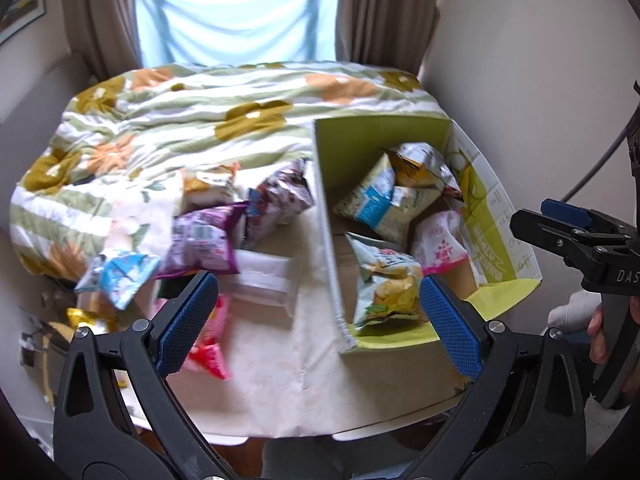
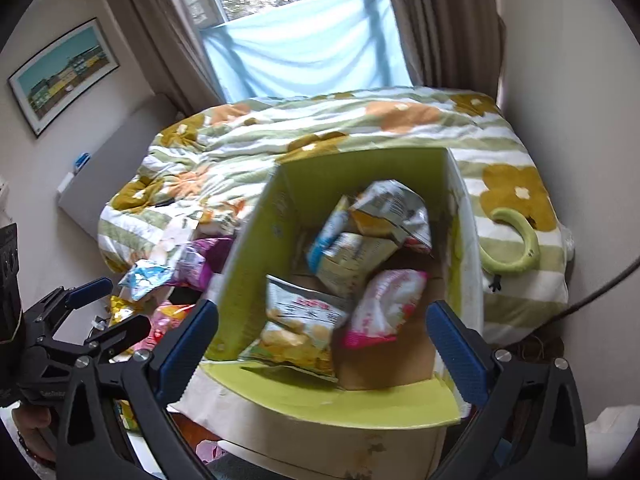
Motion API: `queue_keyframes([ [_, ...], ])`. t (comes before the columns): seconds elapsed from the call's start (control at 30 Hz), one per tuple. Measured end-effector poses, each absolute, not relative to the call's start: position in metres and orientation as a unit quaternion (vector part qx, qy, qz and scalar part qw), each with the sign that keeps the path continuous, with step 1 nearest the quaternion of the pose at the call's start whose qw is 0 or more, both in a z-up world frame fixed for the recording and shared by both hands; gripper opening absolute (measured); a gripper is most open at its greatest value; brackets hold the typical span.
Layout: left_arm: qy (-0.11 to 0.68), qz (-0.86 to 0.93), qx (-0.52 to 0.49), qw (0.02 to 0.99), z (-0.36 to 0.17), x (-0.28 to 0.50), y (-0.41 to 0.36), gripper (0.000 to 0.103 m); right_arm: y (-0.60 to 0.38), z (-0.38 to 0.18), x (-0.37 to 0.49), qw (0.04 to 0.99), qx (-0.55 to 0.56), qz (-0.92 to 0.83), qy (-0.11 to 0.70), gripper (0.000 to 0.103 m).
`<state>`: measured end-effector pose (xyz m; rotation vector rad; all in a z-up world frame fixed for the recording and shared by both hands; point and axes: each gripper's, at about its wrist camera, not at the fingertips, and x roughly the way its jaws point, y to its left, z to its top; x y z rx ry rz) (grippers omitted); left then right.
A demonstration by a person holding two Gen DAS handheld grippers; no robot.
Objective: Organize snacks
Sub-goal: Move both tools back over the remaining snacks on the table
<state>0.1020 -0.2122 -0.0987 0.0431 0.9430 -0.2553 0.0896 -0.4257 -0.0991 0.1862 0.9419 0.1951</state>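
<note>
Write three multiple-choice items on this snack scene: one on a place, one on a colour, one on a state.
1. Where does the pink snack bag lie?
A. in the green cardboard box
B. on the flowered quilt
C. on the floor
2. What colour are the pads on the fingers?
A. red
B. blue
C. yellow
3. How is the left gripper?
A. shut on a bag
B. open, holding nothing
C. shut, empty

A: it rests on the box's floor among other bags. B: the pads are blue mesh. B: its fingers stand wide apart.

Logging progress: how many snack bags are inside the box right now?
4 visible in the box: chip bag nearest, pink bag beside it, blue-white bag mid, silver-yellow bag at back. More may lie underneath.
</note>
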Motion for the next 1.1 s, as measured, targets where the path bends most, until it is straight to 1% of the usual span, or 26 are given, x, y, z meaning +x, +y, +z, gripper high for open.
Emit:
queue_keyframes([
  [0.1,0.443,-0.099,0.017,0.891,-0.085,0.093,-0.188,0.100,-0.407,-0.083,0.088,0.888,0.080,0.113,0.439,0.103],
  [0.3,0.426,-0.045,0.000,0.904,-0.071,0.071,-0.124,0.100,-0.363,-0.063,0.082,0.890,0.100,0.141,0.422,0.103],
  [0.47,0.421,-0.010,-0.010,0.907,-0.074,0.057,-0.058,0.100,-0.310,-0.061,0.072,0.889,0.096,0.156,0.419,0.103],
  [0.6,0.430,0.004,-0.010,0.903,-0.083,0.052,-0.009,0.100,-0.270,-0.070,0.067,0.885,0.099,0.155,0.427,0.103],
  [0.83,0.452,0.005,-0.001,0.892,-0.119,0.057,0.057,0.100,-0.212,-0.106,0.071,0.870,0.134,0.140,0.453,0.103],
  [1.0,0.476,-0.008,0.024,0.879,-0.159,0.068,0.078,0.100,-0.183,-0.139,0.076,0.860,0.158,0.118,0.470,0.103],
  [1.1,0.486,-0.019,0.048,0.873,-0.186,0.074,0.078,0.098,-0.167,-0.161,0.079,0.857,0.157,0.105,0.480,0.103],
])
